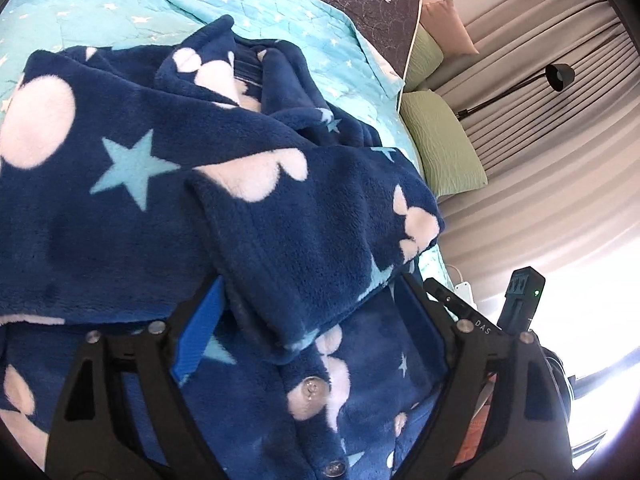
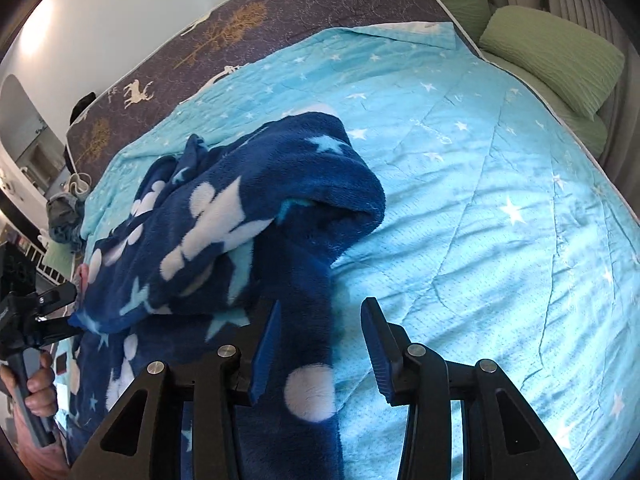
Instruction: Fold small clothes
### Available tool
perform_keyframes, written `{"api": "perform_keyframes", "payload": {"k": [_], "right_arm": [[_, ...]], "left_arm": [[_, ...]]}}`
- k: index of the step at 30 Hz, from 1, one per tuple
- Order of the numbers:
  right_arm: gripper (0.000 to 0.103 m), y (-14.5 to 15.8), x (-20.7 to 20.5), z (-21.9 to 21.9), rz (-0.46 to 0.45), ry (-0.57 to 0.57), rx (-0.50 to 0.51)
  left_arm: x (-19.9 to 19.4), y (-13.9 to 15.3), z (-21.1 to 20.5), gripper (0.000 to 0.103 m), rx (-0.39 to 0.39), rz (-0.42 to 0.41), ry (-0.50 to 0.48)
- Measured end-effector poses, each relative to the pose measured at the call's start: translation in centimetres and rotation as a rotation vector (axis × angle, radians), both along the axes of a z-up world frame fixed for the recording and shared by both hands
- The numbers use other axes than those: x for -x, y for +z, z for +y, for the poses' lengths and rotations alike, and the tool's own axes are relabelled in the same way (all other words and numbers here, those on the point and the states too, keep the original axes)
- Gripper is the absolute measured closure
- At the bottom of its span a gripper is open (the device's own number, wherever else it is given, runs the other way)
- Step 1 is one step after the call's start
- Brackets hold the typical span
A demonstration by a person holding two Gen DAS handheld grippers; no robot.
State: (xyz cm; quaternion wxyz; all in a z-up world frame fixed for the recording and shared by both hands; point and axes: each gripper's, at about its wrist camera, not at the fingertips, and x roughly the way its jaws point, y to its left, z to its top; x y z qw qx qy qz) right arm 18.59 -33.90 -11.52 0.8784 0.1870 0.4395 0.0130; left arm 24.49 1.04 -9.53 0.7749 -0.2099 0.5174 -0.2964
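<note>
A navy fleece garment [image 1: 132,208] with white blobs, pale blue stars and snap buttons [image 1: 310,388] lies crumpled on the bed. In the left wrist view a folded flap [image 1: 320,236] of it rests between the wide-apart fingers of my left gripper [image 1: 310,280], which is open; the pads do not squeeze it. In the right wrist view my right gripper [image 2: 322,304] is open over the garment's [image 2: 256,208] near edge. A navy strip [image 2: 308,344] runs beside its left pad [image 2: 266,352], clear of the right pad. The left gripper [image 2: 72,306] shows at far left, held by a hand [image 2: 36,392].
A turquoise star-print quilt [image 2: 480,184] covers the bed. A dark deer-print panel [image 2: 224,40] runs along its far side. Green pillows [image 2: 556,52] lie past the bed's right edge, with grey curtains [image 1: 540,152] and a black lamp [image 1: 560,76] behind.
</note>
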Motion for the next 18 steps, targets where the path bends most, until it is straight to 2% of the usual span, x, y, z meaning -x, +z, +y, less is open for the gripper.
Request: {"api": "perform_keyframes", "payload": {"k": [2,4,6,8,10,15,18], "right_arm": [[0.060,0.0,-0.1,0.1,0.000,0.004,0.006],[0.060,0.1,-0.4,0.2,0.000,0.002,0.017],[0.058,0.0,-0.8,0.1,0.004,-0.011,0.017],[0.052,-0.1,-1.1,-0.3,0.010,-0.025,0.003],[0.049,-0.5,-1.7,-0.9,0.026,-0.046,-0.026],[0.049,-1.0,-3.3,-2.0,0.049,-0.089,-0.079],[0.049,-0.4,-4.2,-1.2,0.023,-0.088,-0.034]], "left_arm": [[-0.2,-0.2,-0.4,0.017,-0.040,-0.012,0.019],[-0.5,-0.3,-0.7,0.029,-0.063,-0.047,0.036],[-1.0,-0.4,-1.5,0.092,-0.128,-0.060,0.031],[-1.4,-0.3,-1.6,0.093,-0.138,-0.057,0.033],[-1.1,1.1,-1.2,0.094,-0.125,-0.110,0.044],[-0.2,6.8,1.2,0.094,-0.111,-0.281,0.099],[0.0,10.1,3.4,0.094,-0.155,-0.395,0.146]]}}
